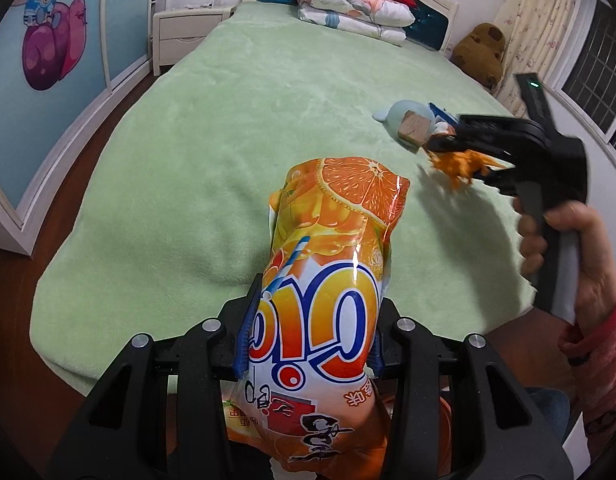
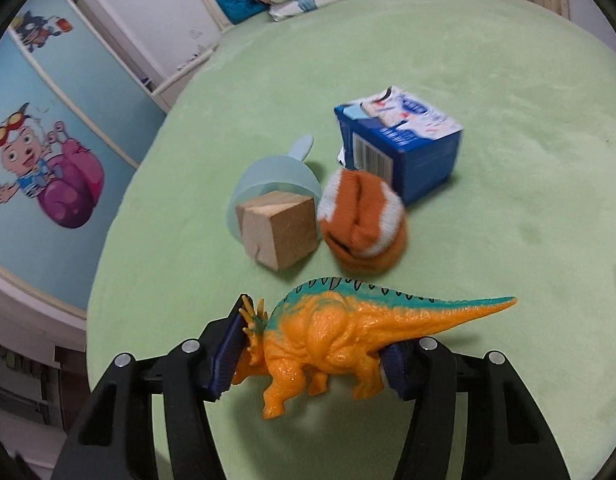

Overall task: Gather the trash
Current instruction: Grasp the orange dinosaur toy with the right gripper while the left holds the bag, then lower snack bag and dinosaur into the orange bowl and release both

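My left gripper [image 1: 310, 328] is shut on an orange snack bag [image 1: 328, 272] with an orange-slice print, held upright over the near end of the green bed [image 1: 228, 120]. My right gripper [image 2: 308, 350] is shut on an orange and teal toy dinosaur [image 2: 340, 336], gripped at head and hindquarters just above the bed [image 2: 528, 120]. In the left wrist view the right gripper [image 1: 460, 160] shows at the right with the dinosaur [image 1: 456, 168]. A crumpled blue and white carton [image 2: 404, 140] lies beyond it on the bed.
A wooden block [image 2: 280, 232], a pale blue scoop [image 2: 276, 176] and a rolled orange and white sock [image 2: 364, 220] lie between the dinosaur and the carton. Folded bedding [image 1: 356, 8] and a brown plush [image 1: 480, 52] are at the headboard. A nightstand [image 1: 184, 32] stands left.
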Demonstrator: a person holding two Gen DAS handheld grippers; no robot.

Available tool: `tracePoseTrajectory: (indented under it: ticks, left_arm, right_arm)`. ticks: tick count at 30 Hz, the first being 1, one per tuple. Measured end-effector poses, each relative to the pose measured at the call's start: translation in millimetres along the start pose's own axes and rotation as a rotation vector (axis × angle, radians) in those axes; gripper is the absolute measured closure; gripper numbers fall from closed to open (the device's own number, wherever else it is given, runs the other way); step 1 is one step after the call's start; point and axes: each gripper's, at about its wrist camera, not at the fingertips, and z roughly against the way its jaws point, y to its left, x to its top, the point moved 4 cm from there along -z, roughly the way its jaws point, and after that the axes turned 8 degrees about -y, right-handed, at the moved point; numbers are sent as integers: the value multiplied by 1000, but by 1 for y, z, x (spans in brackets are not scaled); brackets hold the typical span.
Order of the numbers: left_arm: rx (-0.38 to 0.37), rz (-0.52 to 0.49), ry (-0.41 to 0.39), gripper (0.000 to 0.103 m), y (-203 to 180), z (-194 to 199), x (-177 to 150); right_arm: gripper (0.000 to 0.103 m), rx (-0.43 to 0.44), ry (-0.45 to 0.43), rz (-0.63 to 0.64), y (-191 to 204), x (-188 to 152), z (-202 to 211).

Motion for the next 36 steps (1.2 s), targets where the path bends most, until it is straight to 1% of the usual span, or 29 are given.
tracePoseTrajectory:
  ticks: [5,9,12,14,19,23,26,27,29,33,36]
  left_arm:
    - [-19,-22,-16,62,-12,11,1]
    - [-54,-48,-21,62,-28,22,-1]
    - [-76,-73,-23,62,-42,30,-5]
    - [-99,-94,-21,62,-53,36,-10]
    - [-153,-150,-2,61,-80,47,-27]
    - [-193,-193,55,61,-99,46,-52]
    - [-208,-235,111,61,-113,39,-80]
    - [-210,-243,127,61,-116,35,-87]
    - [-214,-253,177,61,-121,26,-109]
    - [-221,-253,283,61,-125,4,-150]
    - [-215,-257,370,61,-125,-18,-182]
  right_arm:
    - [45,37,-53,80,-11,-10,53]
    - [45,61,-109,157,-20,-28,106]
    - [45,54,-159,224,-31,-50,149]
    - [45,55,-173,245,-36,-65,169]
    - [45,70,-165,276,-53,-110,208]
    - [45,78,-124,270,-66,-148,224]
    - [45,68,-73,259,-80,-180,224]
    - [45,53,-48,259,-87,-194,220]
    - [45,38,-16,249,-95,-209,213]
    - [45,20,94,213,-114,-255,190]
    - [45,8,193,179,-124,-288,166]
